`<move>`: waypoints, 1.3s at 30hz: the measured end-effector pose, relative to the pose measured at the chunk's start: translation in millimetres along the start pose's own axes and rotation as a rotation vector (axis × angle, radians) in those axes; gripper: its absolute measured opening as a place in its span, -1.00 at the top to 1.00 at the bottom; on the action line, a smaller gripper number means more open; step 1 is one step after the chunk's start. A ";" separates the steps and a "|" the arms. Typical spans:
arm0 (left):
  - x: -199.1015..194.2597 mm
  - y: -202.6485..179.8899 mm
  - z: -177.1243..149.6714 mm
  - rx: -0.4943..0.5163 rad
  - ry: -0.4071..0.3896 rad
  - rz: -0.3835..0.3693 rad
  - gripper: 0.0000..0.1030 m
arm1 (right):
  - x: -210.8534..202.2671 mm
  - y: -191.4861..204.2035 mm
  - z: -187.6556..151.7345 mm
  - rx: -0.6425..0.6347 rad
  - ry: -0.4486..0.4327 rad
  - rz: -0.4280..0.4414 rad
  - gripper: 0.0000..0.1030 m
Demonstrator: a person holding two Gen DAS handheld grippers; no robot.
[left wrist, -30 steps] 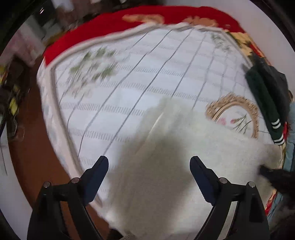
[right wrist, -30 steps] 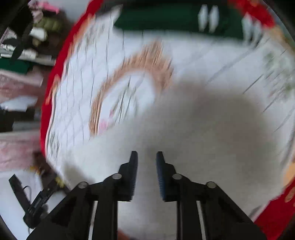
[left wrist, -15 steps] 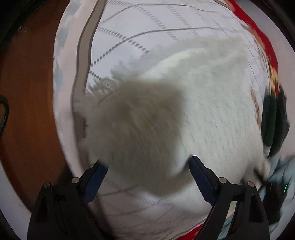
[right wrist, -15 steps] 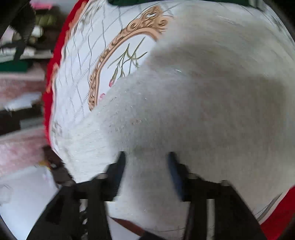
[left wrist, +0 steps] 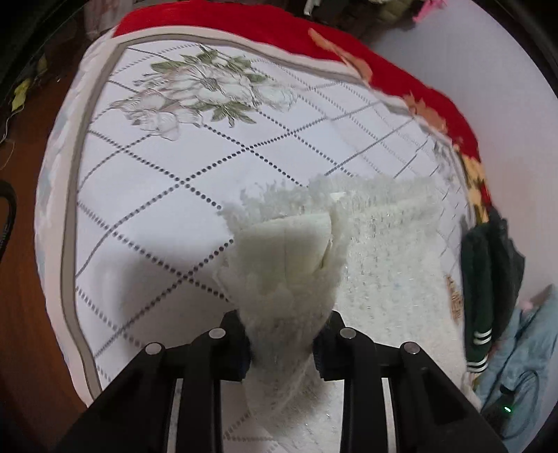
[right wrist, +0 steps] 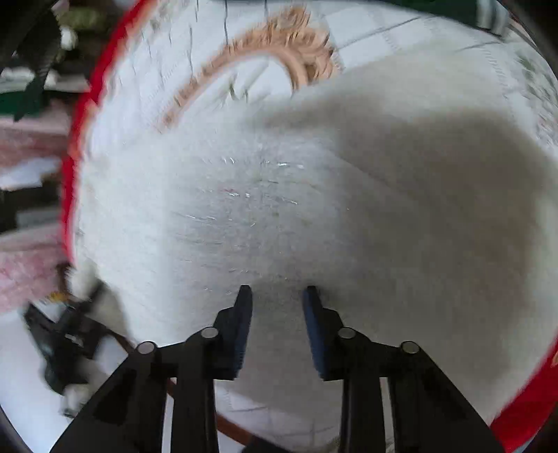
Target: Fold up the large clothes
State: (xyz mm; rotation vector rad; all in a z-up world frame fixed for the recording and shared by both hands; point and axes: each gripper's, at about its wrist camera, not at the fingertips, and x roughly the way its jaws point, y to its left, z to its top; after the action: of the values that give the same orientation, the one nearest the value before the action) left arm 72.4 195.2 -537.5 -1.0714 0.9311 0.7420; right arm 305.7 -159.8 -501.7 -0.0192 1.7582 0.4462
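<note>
A white fluffy garment (left wrist: pixel 383 251) lies on a quilted white cover with a diamond grid (left wrist: pixel 157 181). My left gripper (left wrist: pixel 286 324) points steeply down, its jaws closing; a bunched fold of the garment stands up between them and the pads press on it. In the right wrist view the same white garment (right wrist: pixel 314 195) fills most of the picture. My right gripper (right wrist: pixel 277 299) digs into it, jaws closing, with a darker tuck of fluff pinched between the fingers. The garment's near edge is hidden under both grippers.
A dark green garment with white stripes (left wrist: pixel 477 278) lies at the cover's right edge beside a light blue cloth (left wrist: pixel 523 341). A red blanket (left wrist: pixel 244 21) borders the far side. Wooden floor (left wrist: pixel 21 278) lies left. A gold oval print (right wrist: pixel 265 52) and a black object (right wrist: pixel 59 341) show in the right wrist view.
The left jaws went from wide apart above the garment to closed on a raised fold of it. The right jaws spread, then narrowed again, sunk into the fluff.
</note>
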 end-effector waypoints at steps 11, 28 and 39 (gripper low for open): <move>22.7 -8.1 -25.1 0.001 0.021 -0.093 -0.25 | 33.0 -25.5 16.9 0.025 0.087 0.047 0.60; -69.4 -73.0 -17.8 0.307 -0.309 -0.008 0.70 | -7.0 -94.0 -46.3 0.215 -0.005 0.098 0.63; -106.5 -183.8 -162.4 1.084 -0.412 -0.145 0.71 | 27.5 -112.4 -50.6 0.196 0.060 0.356 0.67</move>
State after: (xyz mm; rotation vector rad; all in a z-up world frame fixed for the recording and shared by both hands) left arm 142.9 -23.5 -400.6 -0.0173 0.7165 0.2245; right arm 279.9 -273.0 -551.4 0.4290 1.8636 0.5305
